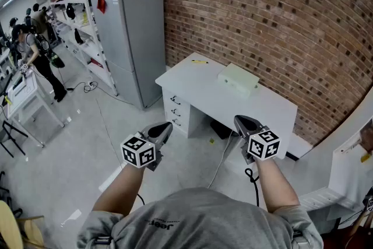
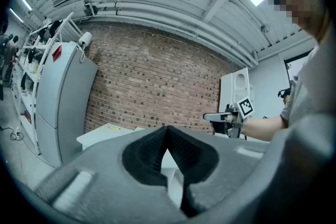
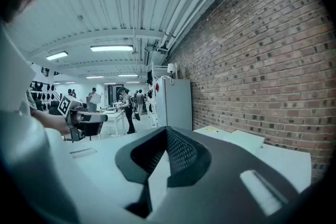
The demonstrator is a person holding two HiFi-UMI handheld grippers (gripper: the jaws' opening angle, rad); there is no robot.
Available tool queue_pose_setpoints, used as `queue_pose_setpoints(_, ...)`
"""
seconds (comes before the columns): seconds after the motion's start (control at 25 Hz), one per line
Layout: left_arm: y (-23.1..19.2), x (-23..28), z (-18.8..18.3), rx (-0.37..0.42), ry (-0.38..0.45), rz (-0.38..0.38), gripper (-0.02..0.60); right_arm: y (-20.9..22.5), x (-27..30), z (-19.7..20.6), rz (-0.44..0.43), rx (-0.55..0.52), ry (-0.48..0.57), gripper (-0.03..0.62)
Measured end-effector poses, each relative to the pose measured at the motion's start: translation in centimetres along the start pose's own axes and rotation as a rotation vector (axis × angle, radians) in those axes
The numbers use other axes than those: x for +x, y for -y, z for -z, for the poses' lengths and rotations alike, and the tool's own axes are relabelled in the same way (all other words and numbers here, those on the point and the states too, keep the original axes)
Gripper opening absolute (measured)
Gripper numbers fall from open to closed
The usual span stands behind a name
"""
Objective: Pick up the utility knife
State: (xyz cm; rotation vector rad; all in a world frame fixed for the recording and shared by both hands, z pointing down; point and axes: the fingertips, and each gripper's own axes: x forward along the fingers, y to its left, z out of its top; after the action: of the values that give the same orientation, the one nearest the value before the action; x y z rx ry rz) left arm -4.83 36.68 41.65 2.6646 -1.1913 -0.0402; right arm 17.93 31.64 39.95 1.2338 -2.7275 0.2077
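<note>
A small yellow utility knife lies near the far left corner of the white desk; it also shows as a yellow sliver in the left gripper view and the right gripper view. Both grippers hang in the air in front of the desk, well short of the knife. My left gripper is shut and holds nothing, its jaws meeting at the tip. My right gripper is likewise shut and empty. Each gripper appears in the other's view.
A pale green flat box rests on the desk by the brick wall. A grey fridge stands left of the desk, with shelving behind it. Cables trail on the floor under the desk. People stand at tables far left.
</note>
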Motion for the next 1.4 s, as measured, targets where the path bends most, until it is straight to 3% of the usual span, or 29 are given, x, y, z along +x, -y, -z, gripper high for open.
queue_pose_setpoints(0.44,1.3,1.8,-0.2,0.008,0.0,-0.013,0.0,1.8,-0.9,-0.6,-0.018,0.001,0.0,0.008)
queue_pose_setpoints(0.68,2.8,3.3,-0.3,0.02,-0.004,-0.029,-0.001,2.7,-1.8,-1.0,-0.082,0.055,-0.003,0.009)
queue_pose_setpoints(1.12,5.4,6.5,0.4,0.013,0.001,-0.075,-0.002,6.3,-3.1,-0.8,-0.108,0.019,0.001,0.009)
queue_pose_setpoints(1.4,2.5,8.2,1.2,0.01,-0.021,-0.059,0.0,6.9,1.1,0.1,-0.13,0.036,-0.011,0.009)
